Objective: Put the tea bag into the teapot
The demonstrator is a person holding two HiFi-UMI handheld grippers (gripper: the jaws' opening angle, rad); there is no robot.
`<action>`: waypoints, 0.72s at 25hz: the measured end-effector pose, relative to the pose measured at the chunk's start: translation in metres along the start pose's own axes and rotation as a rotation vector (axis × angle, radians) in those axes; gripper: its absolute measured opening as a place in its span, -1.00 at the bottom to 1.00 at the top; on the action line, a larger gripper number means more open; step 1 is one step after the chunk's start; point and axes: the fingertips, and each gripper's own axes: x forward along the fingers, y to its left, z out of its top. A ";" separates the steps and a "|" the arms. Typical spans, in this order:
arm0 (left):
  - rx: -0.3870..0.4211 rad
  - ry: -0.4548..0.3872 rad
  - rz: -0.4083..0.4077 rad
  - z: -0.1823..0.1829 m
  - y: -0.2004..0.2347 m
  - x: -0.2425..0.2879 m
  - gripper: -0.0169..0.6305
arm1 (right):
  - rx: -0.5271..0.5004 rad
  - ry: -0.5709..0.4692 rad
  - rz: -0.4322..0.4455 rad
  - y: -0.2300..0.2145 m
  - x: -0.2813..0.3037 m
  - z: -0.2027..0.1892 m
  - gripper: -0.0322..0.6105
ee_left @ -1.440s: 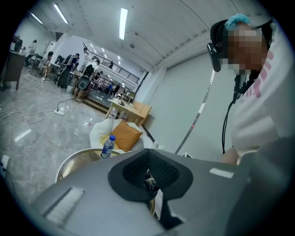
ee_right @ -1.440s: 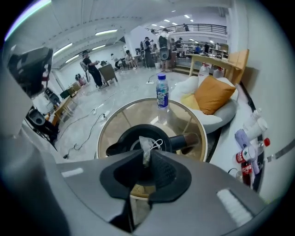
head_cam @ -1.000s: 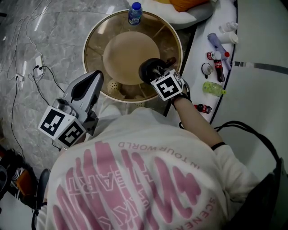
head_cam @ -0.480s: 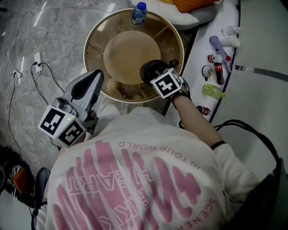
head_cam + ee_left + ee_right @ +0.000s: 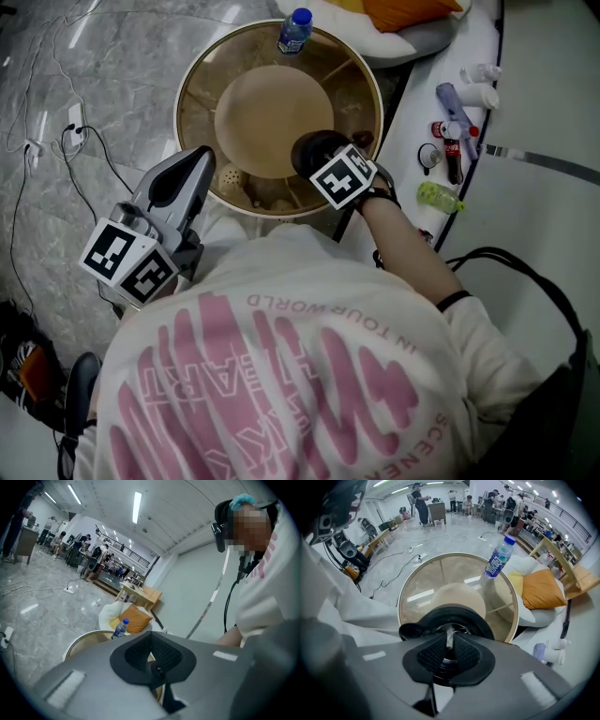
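Note:
A black teapot (image 5: 314, 150) stands on the near right part of the round glass table (image 5: 192, 80). My right gripper (image 5: 330, 161) hangs directly over it. In the right gripper view the pot's open round mouth (image 5: 440, 616) lies just below the jaws. A thin pale tea bag (image 5: 449, 638) is pinched between the tips of my right gripper (image 5: 449, 643), whose jaws are closing tighter on it. My left gripper (image 5: 199, 161) is held back at the table's near left edge. In its own view the left gripper (image 5: 151, 641) is shut with nothing in it.
A water bottle (image 5: 293, 30) with a blue cap stands at the table's far rim. Behind it lie white and orange cushions (image 5: 541, 588). A white ledge (image 5: 427, 108) at the right carries small bottles. Cables (image 5: 56, 141) run over the marble floor at the left.
The right gripper has stayed over the teapot, and its marker cube has turned slightly. The left gripper has not moved.

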 end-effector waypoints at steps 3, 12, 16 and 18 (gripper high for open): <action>-0.002 -0.004 -0.004 0.000 -0.001 0.002 -0.93 | -0.012 0.015 0.010 0.001 0.000 -0.001 -0.81; -0.019 -0.012 0.005 -0.001 0.004 0.002 -0.93 | -0.027 -0.022 0.022 0.001 -0.003 -0.003 -0.81; -0.023 -0.013 0.002 0.000 0.006 0.006 -0.93 | 0.009 -0.037 0.020 0.000 -0.004 -0.003 -0.78; -0.024 -0.015 -0.001 0.001 0.005 0.008 -0.93 | 0.005 -0.039 0.013 -0.002 -0.007 -0.004 -0.71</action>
